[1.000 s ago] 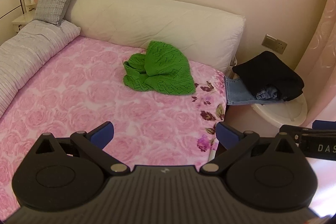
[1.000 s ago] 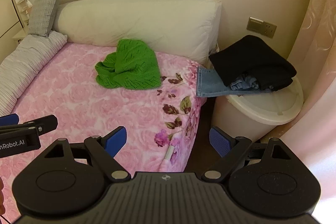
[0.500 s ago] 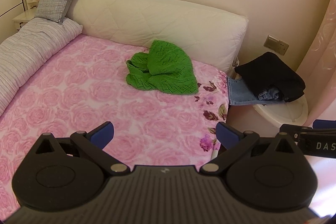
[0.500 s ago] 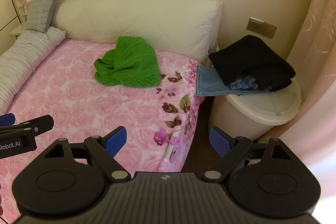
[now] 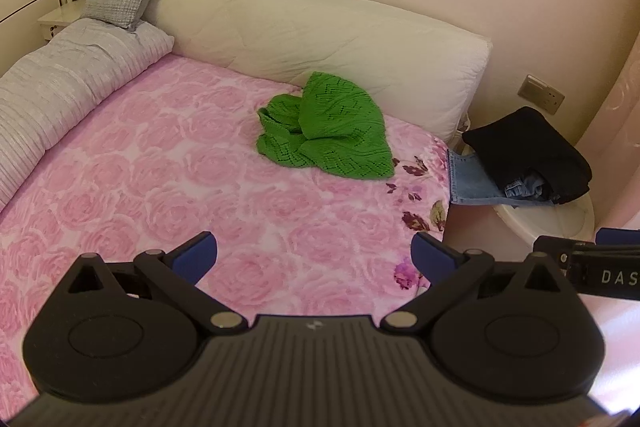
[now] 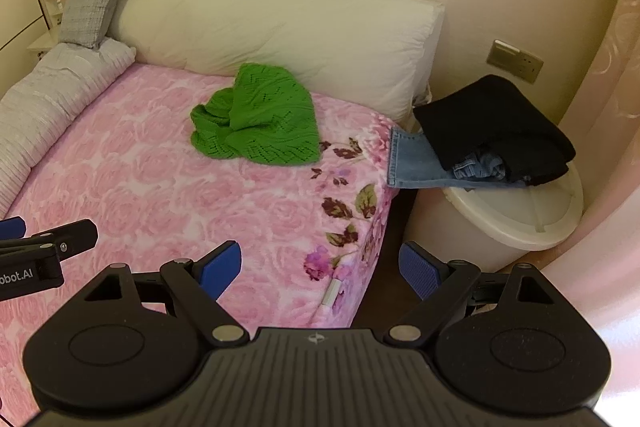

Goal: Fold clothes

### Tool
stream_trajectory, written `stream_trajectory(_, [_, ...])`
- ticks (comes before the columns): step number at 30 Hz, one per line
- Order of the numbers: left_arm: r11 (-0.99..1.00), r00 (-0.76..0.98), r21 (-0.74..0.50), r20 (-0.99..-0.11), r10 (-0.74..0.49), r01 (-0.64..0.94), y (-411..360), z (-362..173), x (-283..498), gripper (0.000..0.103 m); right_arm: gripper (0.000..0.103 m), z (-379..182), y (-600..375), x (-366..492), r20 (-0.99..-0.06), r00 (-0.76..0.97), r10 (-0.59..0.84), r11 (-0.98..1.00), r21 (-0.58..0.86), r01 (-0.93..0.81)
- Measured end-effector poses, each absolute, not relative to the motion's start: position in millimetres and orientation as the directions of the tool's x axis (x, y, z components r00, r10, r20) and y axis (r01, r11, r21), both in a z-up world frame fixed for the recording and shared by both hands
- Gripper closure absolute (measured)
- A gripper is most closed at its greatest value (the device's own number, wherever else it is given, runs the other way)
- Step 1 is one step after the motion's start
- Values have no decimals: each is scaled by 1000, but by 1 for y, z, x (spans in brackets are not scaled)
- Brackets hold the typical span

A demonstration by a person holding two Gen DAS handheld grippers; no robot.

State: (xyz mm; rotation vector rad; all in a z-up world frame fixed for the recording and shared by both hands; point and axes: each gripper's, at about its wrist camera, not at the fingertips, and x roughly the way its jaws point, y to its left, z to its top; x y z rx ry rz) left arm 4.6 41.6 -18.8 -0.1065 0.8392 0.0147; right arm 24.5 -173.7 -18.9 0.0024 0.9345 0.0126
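- Green knit top point(image 5: 326, 129) lies crumpled, unfolded, mid-frame on the pink bedspread point(image 5: 160, 163).
- Black garment point(image 6: 494, 127) and jeans point(image 6: 416, 163) sit heaped, right of frame.
- Left gripper point(image 5: 314, 255) and right gripper point(image 6: 320, 267) both gape, empty.

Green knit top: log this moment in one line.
green knit top crumpled on bed, untouched | left gripper open | right gripper open | fold not begun

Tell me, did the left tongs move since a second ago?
Yes. The left tongs moved forward over the pink bed, toward the green sweater, which looks bigger now. They also swung a little right: the wall socket sits nearer the middle.
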Motion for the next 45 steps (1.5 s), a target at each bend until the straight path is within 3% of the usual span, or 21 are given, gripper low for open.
stream_trajectory(45, [993, 650, -103, -758, -43, -54, 41, -21, 35, 1, 14, -20, -171, 62, -827, 562, -11, 1000, -6, 11])
